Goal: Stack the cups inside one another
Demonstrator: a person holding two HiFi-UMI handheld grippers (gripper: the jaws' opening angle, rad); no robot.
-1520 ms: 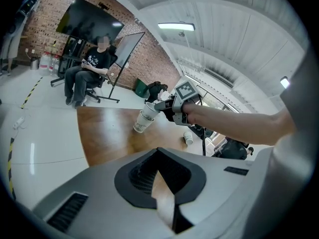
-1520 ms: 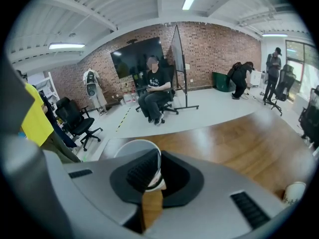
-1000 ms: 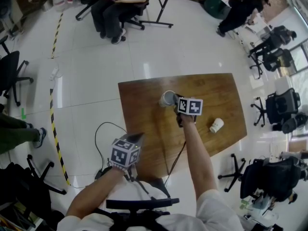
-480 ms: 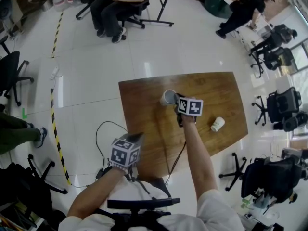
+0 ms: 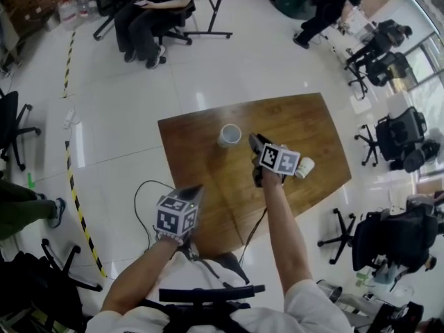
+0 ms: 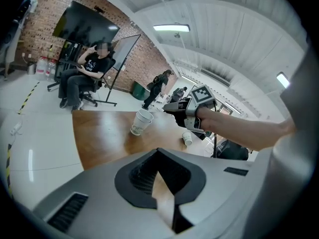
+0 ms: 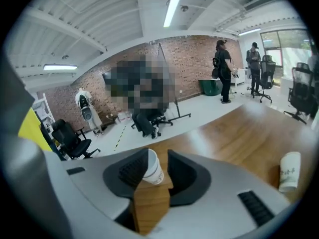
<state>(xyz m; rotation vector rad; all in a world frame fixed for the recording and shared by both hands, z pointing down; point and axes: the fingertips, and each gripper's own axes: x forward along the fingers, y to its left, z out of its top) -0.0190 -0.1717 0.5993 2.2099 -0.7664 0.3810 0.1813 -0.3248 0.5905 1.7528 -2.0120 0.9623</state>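
Note:
A white paper cup (image 5: 228,135) stands upright near the far left of the wooden table (image 5: 208,186); in the left gripper view this cup (image 6: 141,122) looks like two nested cups. A second white cup (image 5: 304,166) lies on its side to the right. My right gripper (image 5: 254,144) hovers between them, just right of the upright cup and apart from it. Its jaws have just been opening and hold nothing; the cup (image 7: 153,167) shows beyond the right gripper (image 7: 158,159). My left gripper (image 5: 196,190) hangs at the table's near left edge, shut and empty.
Office chairs (image 5: 397,136) stand right of the table, and a black one (image 5: 208,294) is right below me. A black cable (image 5: 149,189) loops on the white floor. A seated person (image 5: 149,19) and a standing person (image 5: 326,5) are far behind the table.
The right gripper has let go of the upright cup and drawn back to the right and upward. The cup stays standing where it was. The left gripper has barely moved.

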